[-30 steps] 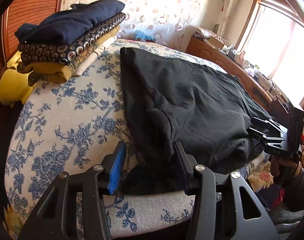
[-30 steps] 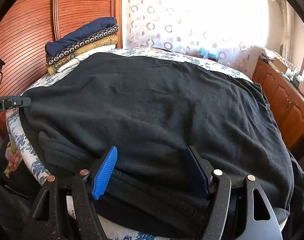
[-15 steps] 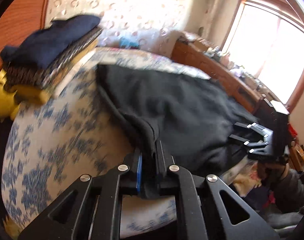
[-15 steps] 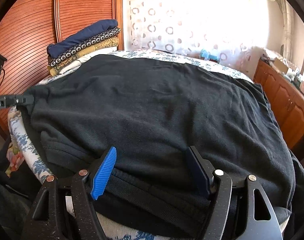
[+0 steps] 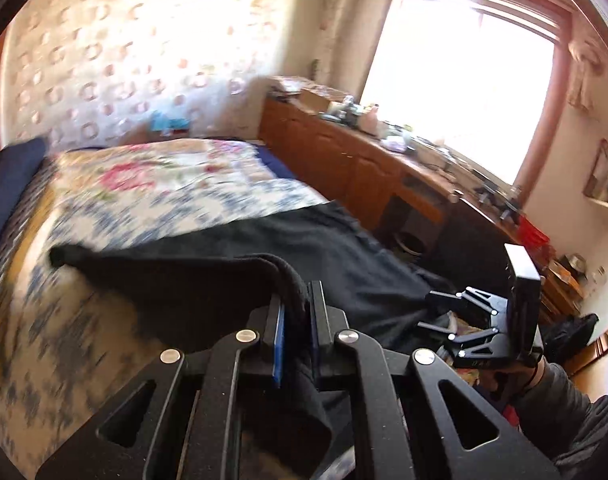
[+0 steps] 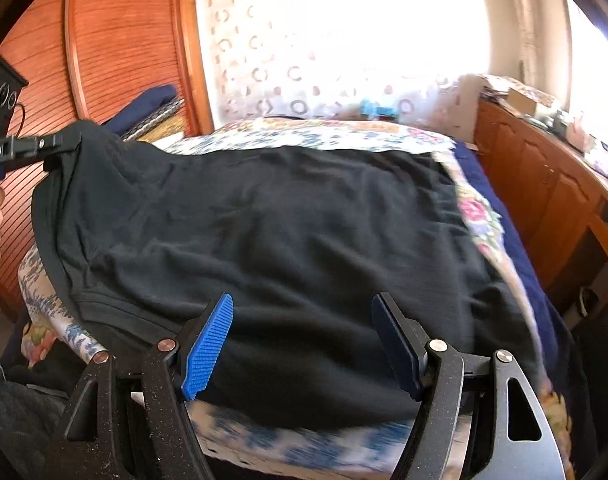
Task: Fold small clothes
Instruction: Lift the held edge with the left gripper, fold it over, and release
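Both grippers are black, angular frames with triangular cut-outs and silver round screws. The right gripper (image 6: 304, 344) carries ribbed blue pads (image 6: 207, 350); the left gripper (image 5: 295, 320) shows blue too. A grey sleeve (image 5: 572, 408) covers one arm.

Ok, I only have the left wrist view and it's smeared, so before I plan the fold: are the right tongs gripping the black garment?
Observer: No. In the right wrist view the right tongs stand open over the black garment, with the pads apart and nothing pinched.
Operator: And how much of it is off the bed?
Observer: Only the corner held in the left tongs. The rest lies spread over the floral bedspread, and the ribbed hem is at the near edge.
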A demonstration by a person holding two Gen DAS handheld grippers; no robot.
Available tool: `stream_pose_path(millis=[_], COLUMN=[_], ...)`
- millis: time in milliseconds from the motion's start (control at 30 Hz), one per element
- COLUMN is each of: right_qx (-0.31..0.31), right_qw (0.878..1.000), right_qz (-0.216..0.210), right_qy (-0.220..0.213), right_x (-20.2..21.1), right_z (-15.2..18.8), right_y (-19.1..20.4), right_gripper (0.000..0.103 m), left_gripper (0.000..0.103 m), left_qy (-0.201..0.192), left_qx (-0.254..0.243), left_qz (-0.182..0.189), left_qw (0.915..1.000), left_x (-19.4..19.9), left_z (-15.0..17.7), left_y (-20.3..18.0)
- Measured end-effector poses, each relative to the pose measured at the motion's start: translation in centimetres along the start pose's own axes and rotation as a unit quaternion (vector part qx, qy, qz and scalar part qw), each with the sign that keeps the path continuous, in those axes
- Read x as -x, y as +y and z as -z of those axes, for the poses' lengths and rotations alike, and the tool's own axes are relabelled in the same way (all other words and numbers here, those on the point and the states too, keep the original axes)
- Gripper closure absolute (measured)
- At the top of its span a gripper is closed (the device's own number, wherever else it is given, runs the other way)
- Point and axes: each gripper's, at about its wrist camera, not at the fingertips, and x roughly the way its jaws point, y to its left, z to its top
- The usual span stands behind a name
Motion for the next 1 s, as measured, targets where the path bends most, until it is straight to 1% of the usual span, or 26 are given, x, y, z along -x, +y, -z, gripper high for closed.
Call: stream_pose_path(millis=[167,300,433,567,700,833,900,967,1000], right_qx=[-0.024,-0.049,-0.062,-0.069,-0.079,-0.081,-0.078,-0.075,-0.075], right_qw=[0.999,0.998,0.996,0.996,0.995,0.995,0.995,0.996,0.996], right_qz=[0.030,0.042,0.050,0.053,0.053,0.051,0.050,0.051,0.051], right_qy=[-0.016,-0.025,-0.027,-0.024,-0.028,-0.025,-0.022,-0.019,-0.019], right_x=[3.0,5.1,6.2,6.6,7.4,7.4,7.4,6.8,6.8], right_z=[0.8,2.1,3.0,3.3,3.7,3.8,3.8,3.6,3.5], right_y=[-3.0,-4.9,-6.0,-6.4,-6.4,-6.3,-6.2,-7.0,-6.9], right_gripper=[0.029,0.029,0.029,0.029,0.029,0.029,0.029,0.029,0.029], left_gripper=[0.092,0.092,0.092,0.092,0.092,0.092,0.088,0.073,0.068], left_qy=[0.016,0.036,0.047,0.057,0.063,0.081,0.084,0.071,0.062], left_qx=[-0.031,-0.066,-0.089,-0.099,-0.118,-0.134,-0.142,-0.144,-0.143], left_qz=[0.040,0.053,0.071,0.096,0.095,0.081,0.071,0.062,0.060], left_qw=[0.9986,0.9957,0.9924,0.9888,0.9865,0.9844,0.9838,0.9851,0.9860], left_x=[-3.2,-5.8,-7.4,-8.8,-9.7,-11.4,-11.6,-11.0,-10.4], left_z=[-3.2,-4.8,-6.1,-7.1,-7.3,-6.6,-6.3,-6.1,-6.1], left_y=[-4.0,-7.6,-10.7,-13.2,-15.3,-15.5,-15.3,-14.9,-14.6])
